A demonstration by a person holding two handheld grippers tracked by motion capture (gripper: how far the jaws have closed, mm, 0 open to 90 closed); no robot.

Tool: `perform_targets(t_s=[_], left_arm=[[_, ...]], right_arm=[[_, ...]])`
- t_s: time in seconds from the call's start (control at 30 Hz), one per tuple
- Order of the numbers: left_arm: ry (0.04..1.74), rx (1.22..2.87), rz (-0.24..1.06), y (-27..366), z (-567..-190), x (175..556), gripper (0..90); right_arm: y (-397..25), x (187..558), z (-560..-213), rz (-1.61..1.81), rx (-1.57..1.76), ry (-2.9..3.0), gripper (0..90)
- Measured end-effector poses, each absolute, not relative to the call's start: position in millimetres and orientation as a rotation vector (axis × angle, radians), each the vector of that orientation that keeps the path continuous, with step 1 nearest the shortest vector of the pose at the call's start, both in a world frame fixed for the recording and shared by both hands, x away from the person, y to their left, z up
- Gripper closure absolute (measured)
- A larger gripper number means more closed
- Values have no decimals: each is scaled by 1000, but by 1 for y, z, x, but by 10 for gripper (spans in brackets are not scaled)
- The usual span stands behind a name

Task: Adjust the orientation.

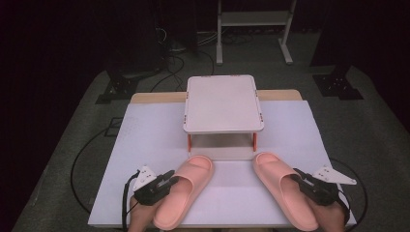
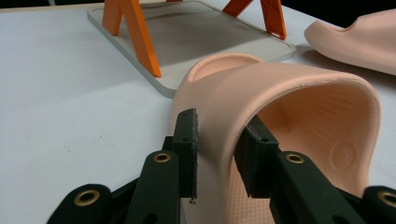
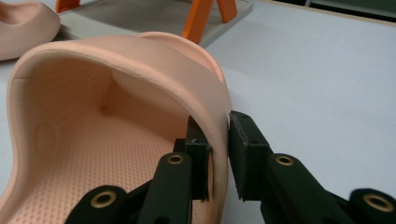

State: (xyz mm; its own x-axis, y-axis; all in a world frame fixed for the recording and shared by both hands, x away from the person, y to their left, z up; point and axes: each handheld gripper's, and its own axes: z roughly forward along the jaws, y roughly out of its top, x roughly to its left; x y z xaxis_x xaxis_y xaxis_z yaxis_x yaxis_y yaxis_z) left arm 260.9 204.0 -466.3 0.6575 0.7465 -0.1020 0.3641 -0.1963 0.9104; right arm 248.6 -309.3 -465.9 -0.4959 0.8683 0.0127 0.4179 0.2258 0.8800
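Left gripper [image 1: 167,182]: jaws straddle the outer strap wall of the left pink foam slide sandal [image 1: 186,189], one pad outside, one inside; in the left gripper view a narrow gap shows at the inner pad, so a full clamp cannot be told.
Left sandal: flat on the white table cover [image 1: 145,140], toe ahead of the fingers.
Two-tier rack, pale shelves on orange legs [image 1: 222,102]: ahead, between both grippers; both shelves bare.
Right pink foam slide sandal [image 1: 283,188]: flat on the cover.
Right gripper [image 1: 300,182]: pads pinch that sandal's outer strap wall.
Progress: judged early; sandals grasped, neither lifted; placing both on the rack remains.
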Motion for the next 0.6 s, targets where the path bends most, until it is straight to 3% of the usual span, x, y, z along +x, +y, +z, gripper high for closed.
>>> perform_targets(t_s=[0.6], left_arm=[[855, 1716, 368, 213, -461, 257, 777]], right_arm=[[-295, 241, -455, 1283, 1105, 2014, 793]])
